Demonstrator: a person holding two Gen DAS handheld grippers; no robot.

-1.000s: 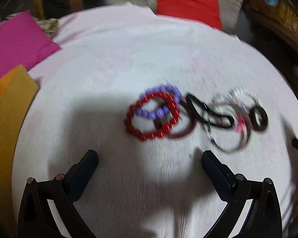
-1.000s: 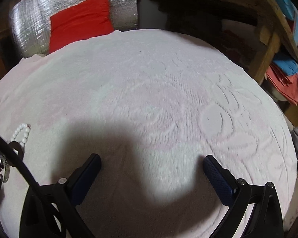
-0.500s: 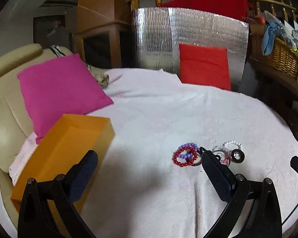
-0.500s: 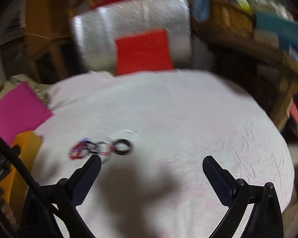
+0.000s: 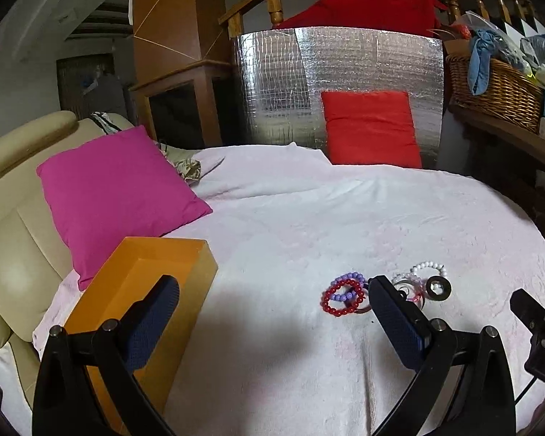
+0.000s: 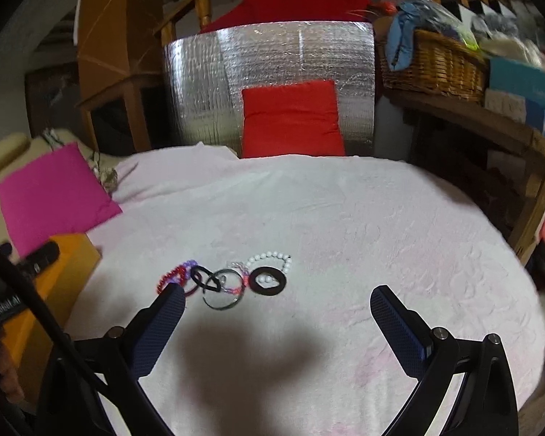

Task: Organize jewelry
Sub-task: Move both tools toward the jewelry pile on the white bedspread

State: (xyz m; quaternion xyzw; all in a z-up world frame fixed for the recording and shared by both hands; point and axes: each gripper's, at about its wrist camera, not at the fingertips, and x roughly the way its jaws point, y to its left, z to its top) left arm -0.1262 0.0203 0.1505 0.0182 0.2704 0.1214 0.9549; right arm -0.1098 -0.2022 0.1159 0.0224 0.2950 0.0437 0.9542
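A small pile of jewelry lies on the white bedspread [image 5: 345,218]: a red bead bracelet [image 5: 342,298] over a purple bead bracelet [image 5: 347,277], a white bead bracelet [image 5: 429,266], a black ring [image 5: 439,287] and thin bangles. In the right wrist view I see the red bracelet [image 6: 170,278], a black loop [image 6: 204,279], a silver bangle [image 6: 224,290], the black ring [image 6: 269,280] and white beads [image 6: 272,257]. An open orange box [image 5: 141,290] stands left of the pile. My left gripper [image 5: 272,316] is open and empty, above the spread. My right gripper [image 6: 277,321] is open and empty, just short of the pile.
A magenta pillow [image 5: 116,189] lies at the left on a beige sofa [image 5: 14,254]. A red cushion [image 5: 370,127] leans on a silver foil panel [image 5: 338,72] at the back. A wicker basket [image 5: 497,91] sits on a wooden shelf at the right.
Both grippers have pulled back and tilted up from close over the spread. The jewelry now looks small and far, and the orange box and room have come into view.
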